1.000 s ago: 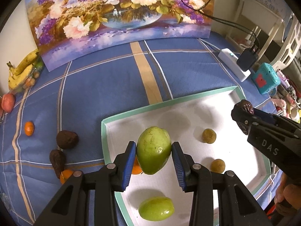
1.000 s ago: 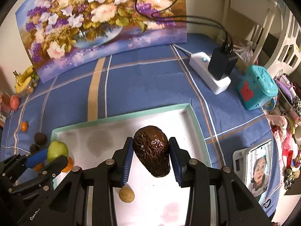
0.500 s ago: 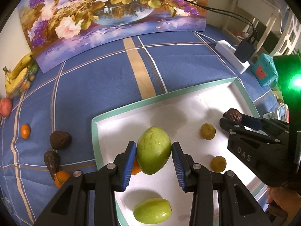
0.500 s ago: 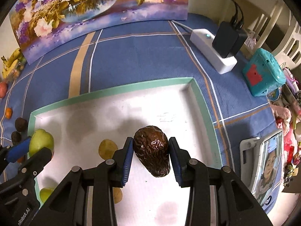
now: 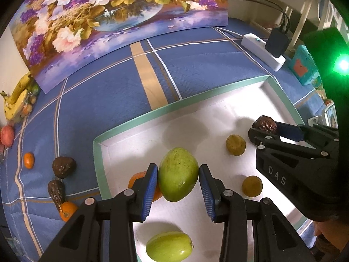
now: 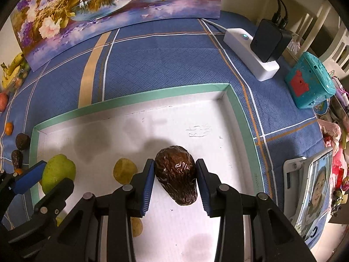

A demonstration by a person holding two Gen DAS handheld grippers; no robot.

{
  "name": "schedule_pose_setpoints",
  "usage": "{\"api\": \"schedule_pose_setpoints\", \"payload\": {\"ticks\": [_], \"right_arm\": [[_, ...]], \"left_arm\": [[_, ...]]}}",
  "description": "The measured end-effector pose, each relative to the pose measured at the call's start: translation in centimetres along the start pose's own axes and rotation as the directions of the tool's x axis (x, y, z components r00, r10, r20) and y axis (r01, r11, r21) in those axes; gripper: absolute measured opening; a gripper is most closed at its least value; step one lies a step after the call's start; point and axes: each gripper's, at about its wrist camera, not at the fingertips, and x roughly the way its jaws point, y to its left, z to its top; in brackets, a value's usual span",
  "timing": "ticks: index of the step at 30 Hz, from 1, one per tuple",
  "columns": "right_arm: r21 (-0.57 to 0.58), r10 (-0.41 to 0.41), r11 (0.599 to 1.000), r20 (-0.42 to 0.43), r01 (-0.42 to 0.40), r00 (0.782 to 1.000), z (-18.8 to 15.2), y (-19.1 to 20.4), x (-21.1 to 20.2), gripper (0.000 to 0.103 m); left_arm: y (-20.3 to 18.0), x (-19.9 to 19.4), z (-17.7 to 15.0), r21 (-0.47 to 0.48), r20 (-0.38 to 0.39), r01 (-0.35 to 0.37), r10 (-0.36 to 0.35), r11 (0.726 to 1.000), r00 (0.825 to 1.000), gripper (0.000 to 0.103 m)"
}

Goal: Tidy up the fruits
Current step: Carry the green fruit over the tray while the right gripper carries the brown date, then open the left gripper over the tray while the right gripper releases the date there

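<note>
On the far left of the blue checked cloth (image 5: pixel 104 109), bananas (image 5: pixel 15 100) lie by the wall; nearer sit a small orange (image 5: pixel 28 160), two dark avocados (image 5: pixel 63 167) and another orange (image 5: pixel 67 211), all outside the tray. Over the left part of the white tray with the green rim (image 5: pixel 174 106), the left gripper (image 5: pixel 177 187) is clenched on a green mango (image 5: pixel 177 173), held above the tray floor; a second green mango (image 5: pixel 169 249) lies below it, and an orange fruit (image 5: pixel 136 179) shows behind the left finger. Farther right rest two small yellow-brown fruits (image 5: pixel 235 145). At the right, the right gripper (image 6: pixel 175 175) grasps a wrinkled dark avocado (image 6: pixel 176 173) over the tray. Beyond the tray stand a white power strip (image 6: pixel 250 52) and a teal box (image 6: pixel 312 80).
</note>
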Motion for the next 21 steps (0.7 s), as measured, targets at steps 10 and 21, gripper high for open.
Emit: {"api": "schedule_pose_setpoints", "payload": {"ticks": [10, 21], "right_arm": [[0.004, 0.006, 1.0, 0.001, -0.006, 1.0, 0.01, -0.2, -0.08, 0.04], [0.007, 0.016, 1.0, 0.009, -0.016, 1.0, 0.16, -0.21, -0.67, 0.04]], "left_arm": [[-0.63, 0.26, -0.11, 0.024, 0.006, -0.023, 0.023, 0.999, 1.0, 0.042], [-0.34, 0.17, 0.04, 0.008, -0.005, -0.014, 0.014, 1.0, 1.0, 0.042]]}}
